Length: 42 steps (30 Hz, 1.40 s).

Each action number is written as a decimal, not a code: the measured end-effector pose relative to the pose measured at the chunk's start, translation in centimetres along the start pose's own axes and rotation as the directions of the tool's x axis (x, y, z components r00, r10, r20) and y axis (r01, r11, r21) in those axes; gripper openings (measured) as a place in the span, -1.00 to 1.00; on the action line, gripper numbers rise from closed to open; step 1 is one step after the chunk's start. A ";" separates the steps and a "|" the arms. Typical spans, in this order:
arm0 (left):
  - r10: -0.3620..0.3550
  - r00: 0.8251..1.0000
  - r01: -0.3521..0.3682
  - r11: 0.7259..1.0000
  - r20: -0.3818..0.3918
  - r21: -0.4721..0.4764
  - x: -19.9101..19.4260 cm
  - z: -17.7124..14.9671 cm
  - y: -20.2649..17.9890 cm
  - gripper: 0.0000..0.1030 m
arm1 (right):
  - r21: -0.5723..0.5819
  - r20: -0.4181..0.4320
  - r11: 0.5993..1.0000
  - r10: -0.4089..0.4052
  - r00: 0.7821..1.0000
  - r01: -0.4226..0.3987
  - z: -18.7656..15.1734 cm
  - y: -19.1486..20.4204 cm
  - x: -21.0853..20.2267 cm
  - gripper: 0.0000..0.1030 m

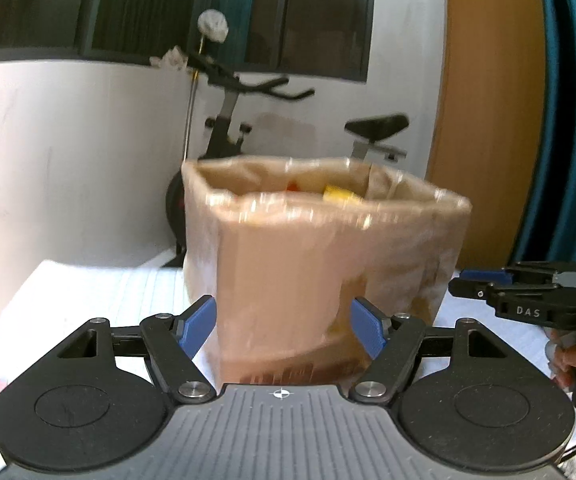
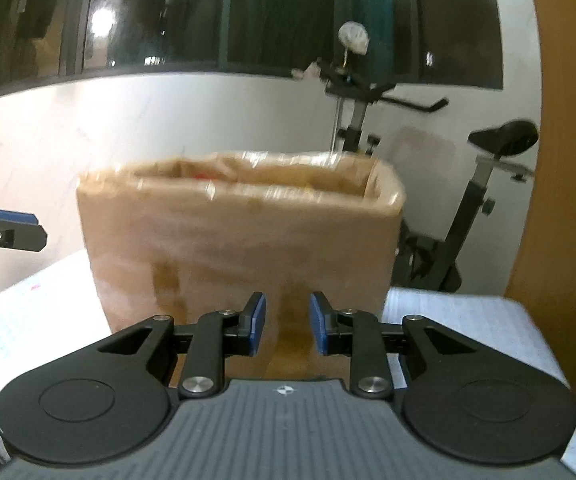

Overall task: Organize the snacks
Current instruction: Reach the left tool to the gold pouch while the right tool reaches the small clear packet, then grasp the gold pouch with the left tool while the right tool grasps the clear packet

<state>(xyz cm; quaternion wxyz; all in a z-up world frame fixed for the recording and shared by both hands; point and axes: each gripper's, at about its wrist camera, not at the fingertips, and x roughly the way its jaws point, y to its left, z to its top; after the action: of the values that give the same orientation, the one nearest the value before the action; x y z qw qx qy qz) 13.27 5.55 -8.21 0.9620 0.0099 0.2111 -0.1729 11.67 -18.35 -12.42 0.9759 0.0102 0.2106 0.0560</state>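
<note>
Brown cardboard, the snack box [image 1: 328,248] stood on the white table [image 1: 87,300], snacks [image 1: 338,193] inside. The left gripper [image 1: 281,324] gaped wide before it; the right gripper [image 2: 286,322] stood narrowly parted, empty. Steadying both sides seemed wisest.

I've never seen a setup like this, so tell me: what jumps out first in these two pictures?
A tall brown cardboard box wrapped in shiny tape fills the middle, standing open-topped on a white table, with something yellow peeking out. In front of it, the blue-padded left gripper gapes wide, while the right gripper is open more narrowly. Behind stands a black exercise bike against the white wall.
</note>
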 end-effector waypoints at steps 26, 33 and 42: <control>-0.020 0.978 -0.007 0.991 -0.206 -0.130 3.6 -7.9 2.0 0.21 | 0.019 -0.332 0.995 0.099 0.938 -0.099 -7.8 4.3 6.0 -0.46; -0.041 0.972 0.010 0.991 -0.233 -0.133 4.4 -8.8 0.9 0.21 | -0.003 -0.344 0.988 0.144 0.928 -0.154 -8.4 4.7 5.4 -0.50; -0.028 0.954 -0.020 0.987 -0.299 -0.159 6.2 -9.3 -0.3 0.21 | -0.072 -0.264 0.986 0.125 0.956 -0.149 -8.2 3.8 4.6 -0.58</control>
<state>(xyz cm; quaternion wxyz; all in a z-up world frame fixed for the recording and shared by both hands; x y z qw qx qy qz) 14.64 4.06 -19.23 0.9160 -0.0415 0.3681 -0.1538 12.06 -14.08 -21.57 0.9333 -0.0271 0.3320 0.1340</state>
